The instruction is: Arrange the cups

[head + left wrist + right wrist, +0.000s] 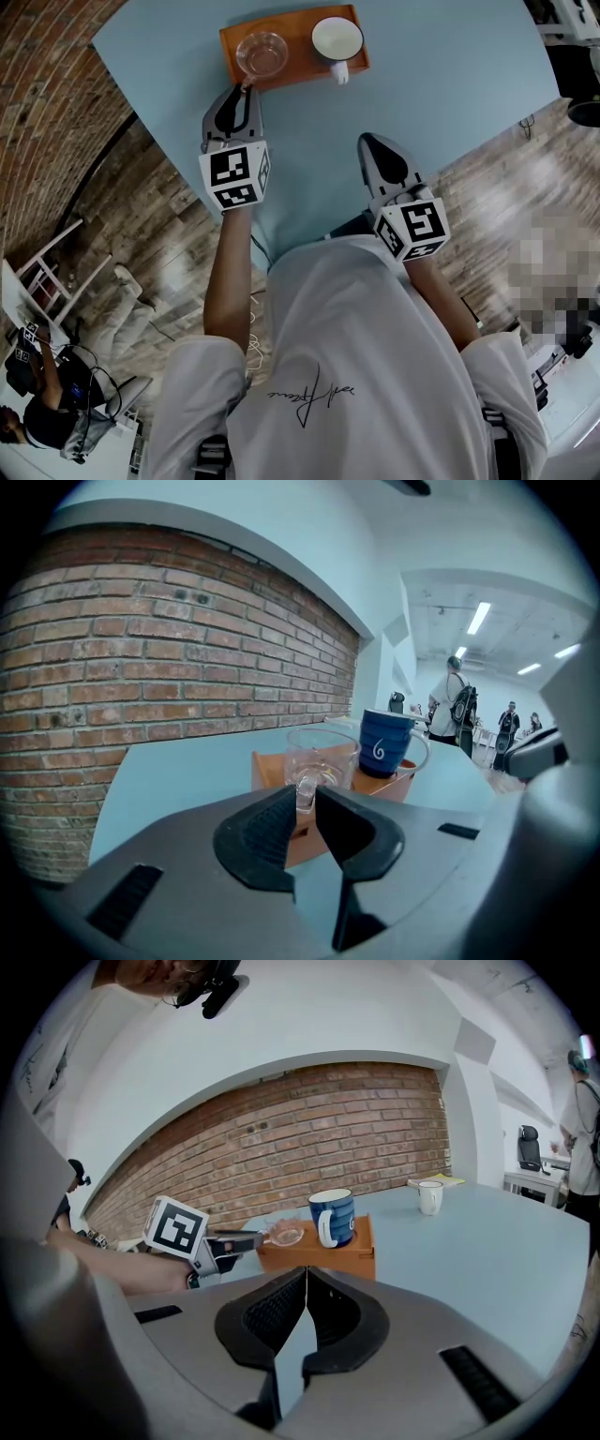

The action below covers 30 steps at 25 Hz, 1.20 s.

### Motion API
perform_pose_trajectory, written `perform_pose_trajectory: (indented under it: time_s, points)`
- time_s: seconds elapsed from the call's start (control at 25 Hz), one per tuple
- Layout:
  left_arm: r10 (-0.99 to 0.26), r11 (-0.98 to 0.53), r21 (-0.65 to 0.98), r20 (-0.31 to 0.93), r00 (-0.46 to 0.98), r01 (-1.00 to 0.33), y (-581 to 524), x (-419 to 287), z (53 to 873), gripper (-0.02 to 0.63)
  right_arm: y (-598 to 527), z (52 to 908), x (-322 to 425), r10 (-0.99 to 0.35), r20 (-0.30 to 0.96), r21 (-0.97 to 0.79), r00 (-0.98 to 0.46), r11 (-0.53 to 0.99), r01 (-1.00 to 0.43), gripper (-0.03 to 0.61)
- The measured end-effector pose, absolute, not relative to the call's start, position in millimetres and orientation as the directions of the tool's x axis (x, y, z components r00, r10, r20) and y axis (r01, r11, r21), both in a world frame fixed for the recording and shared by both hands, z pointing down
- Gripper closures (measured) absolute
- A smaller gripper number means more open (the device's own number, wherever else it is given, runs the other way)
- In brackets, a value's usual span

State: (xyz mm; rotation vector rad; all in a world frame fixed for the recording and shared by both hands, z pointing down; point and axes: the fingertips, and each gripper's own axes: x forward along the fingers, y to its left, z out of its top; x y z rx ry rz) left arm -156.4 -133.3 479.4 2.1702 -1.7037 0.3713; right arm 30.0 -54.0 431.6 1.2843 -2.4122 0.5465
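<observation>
The right tool (367, 141) sits right of the middle, shut tight with nothing in it. Farther up, the left tool (246, 88) pinches the glass cup (262, 53) by its handle. The glass cup stands beside the blue cup (337, 37) on the orange tray (296, 62), at the top.

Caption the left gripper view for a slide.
Left gripper pinching the handle of a glass cup on an orange tray, blue mug beside it, brick wall behind.
</observation>
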Motion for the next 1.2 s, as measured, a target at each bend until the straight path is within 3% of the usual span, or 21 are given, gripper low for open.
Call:
perform_pose_trajectory:
  time_s: [1.2]
  points:
    - [-0.885, -0.14, 0.107, 0.432, 0.173, -0.984, -129.7, -141.5, 478.6, 0.555, -56.4, 429.7, 48.8, -0.705, 0.47, -0.172, -0.531, 0.517, -0.838, 0.555]
